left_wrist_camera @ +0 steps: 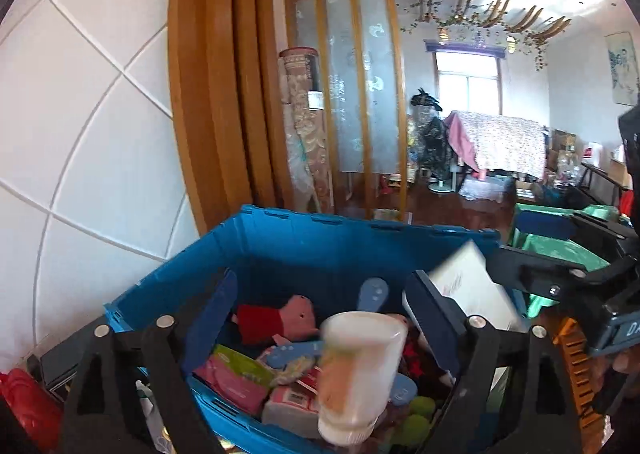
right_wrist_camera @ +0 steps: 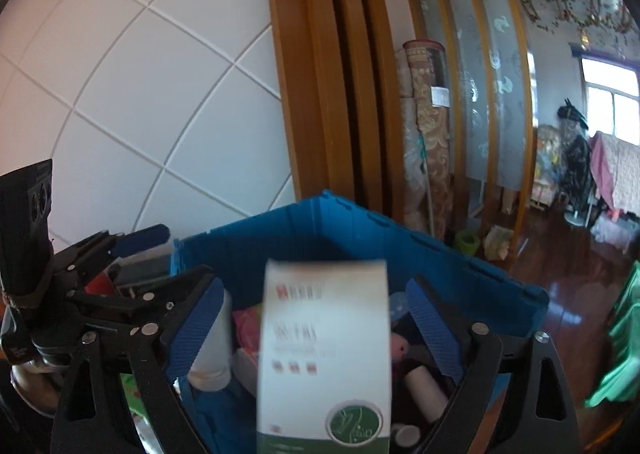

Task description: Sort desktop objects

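Hovering both grippers over the blue crate [left_wrist_camera: 280, 250], I had each set of jaws spread wide with nothing pinched. Between the left gripper [left_wrist_camera: 320, 318] fingers a white bottle [left_wrist_camera: 360, 370] hung blurred, clear of both pads, apparently dropping toward the plush pig [left_wrist_camera: 280, 318] and packets below. A white-and-green carton [right_wrist_camera: 324, 354] sat loose inside the right gripper [right_wrist_camera: 316, 318]. To release well, I judged, both hands should hold steady above the crate's middle.
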Demonstrator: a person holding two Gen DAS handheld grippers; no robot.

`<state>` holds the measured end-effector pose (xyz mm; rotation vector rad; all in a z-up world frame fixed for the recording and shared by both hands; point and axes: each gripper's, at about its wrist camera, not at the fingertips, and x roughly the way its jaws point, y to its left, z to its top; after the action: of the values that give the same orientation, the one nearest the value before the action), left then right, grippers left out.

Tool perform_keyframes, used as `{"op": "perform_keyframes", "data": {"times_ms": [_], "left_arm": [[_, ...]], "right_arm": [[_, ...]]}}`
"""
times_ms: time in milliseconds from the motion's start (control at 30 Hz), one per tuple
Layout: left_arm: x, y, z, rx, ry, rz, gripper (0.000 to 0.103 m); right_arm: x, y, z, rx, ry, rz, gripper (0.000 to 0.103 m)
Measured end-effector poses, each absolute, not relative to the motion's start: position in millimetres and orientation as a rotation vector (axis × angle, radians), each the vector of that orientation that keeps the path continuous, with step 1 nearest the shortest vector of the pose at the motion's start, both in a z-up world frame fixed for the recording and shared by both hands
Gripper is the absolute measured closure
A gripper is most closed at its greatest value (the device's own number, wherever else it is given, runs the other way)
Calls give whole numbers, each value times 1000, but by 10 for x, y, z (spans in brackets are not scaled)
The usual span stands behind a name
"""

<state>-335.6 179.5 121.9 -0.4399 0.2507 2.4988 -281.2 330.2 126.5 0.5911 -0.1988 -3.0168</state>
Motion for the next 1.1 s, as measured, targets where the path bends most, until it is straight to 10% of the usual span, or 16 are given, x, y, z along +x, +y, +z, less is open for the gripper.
{"op": "perform_keyframes", "data": {"times_ms": [1100], "left_arm": [[-2051,1089,740,-406,273,3009,1]], "right_arm": [[-1700,3234,1345,415,-241,-2833,0]]}}
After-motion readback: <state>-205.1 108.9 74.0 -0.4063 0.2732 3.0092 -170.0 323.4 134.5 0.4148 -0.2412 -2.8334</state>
